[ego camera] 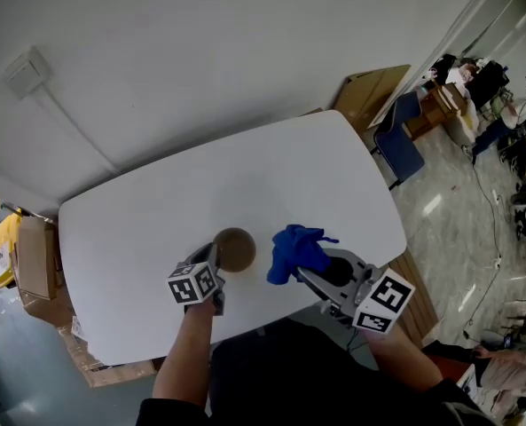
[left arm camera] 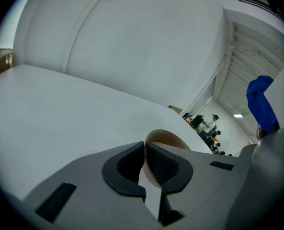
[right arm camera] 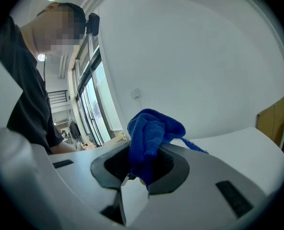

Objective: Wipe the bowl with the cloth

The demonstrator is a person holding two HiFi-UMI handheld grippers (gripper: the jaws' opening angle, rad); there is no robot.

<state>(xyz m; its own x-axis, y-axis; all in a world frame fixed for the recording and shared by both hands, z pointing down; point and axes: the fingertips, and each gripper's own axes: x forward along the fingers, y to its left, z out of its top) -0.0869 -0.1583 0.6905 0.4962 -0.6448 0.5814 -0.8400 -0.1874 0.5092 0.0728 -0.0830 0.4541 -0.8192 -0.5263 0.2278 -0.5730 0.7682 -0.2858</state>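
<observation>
Bowl, toward the near edge of the worktop, has its rim clamped in my left tongs. My right tongs grip the cloth, just right of the bowl.

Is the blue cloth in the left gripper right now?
No, the cloth is bunched between the jaws of the right gripper, while the left gripper is shut on the rim of the bowl.

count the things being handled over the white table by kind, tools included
brown bowl: 1
blue cloth: 1
tools: 2 (left tool shut on the bowl's rim, right tool shut on the cloth)
total: 4
</observation>
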